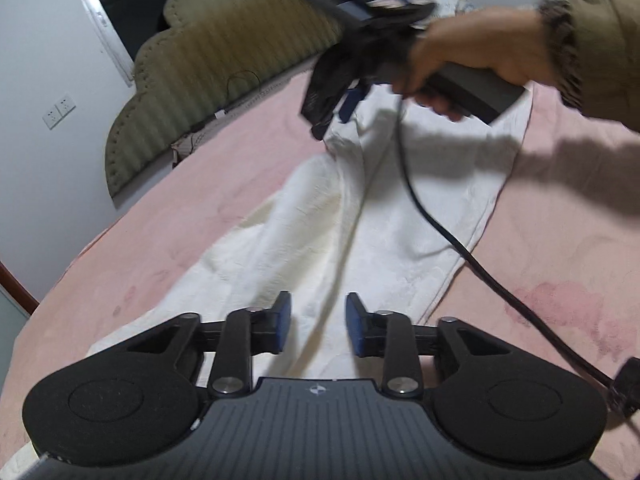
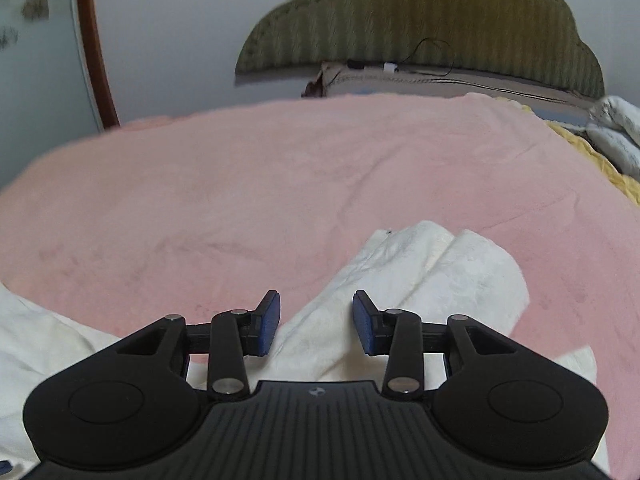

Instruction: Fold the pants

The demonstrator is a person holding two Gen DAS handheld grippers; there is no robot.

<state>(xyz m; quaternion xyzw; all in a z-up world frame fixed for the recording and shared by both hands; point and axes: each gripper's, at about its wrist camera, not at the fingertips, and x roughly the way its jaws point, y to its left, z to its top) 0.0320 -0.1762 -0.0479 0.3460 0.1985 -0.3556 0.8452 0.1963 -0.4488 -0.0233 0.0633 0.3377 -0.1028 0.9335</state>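
White pants (image 1: 360, 208) lie stretched out on a pink blanket (image 1: 200, 200), their two legs running away from me in the left wrist view. My left gripper (image 1: 318, 322) hovers over the near end, jaws apart, with fabric under the gap but not pinched. A hand (image 1: 480, 48) holds my right gripper (image 1: 336, 116), blurred, over the far end of the pants. In the right wrist view, the right gripper (image 2: 316, 320) stands open above a bunched fold of the pants (image 2: 440, 272); its blue pads (image 2: 270, 320) do not press on the cloth.
A black cable (image 1: 440, 232) trails from the right gripper across the pants. An olive padded headboard (image 1: 224, 60) (image 2: 420, 20) stands against the wall. A white bundle (image 2: 616, 132) and a yellow blanket edge (image 2: 600, 160) lie at the right of the bed.
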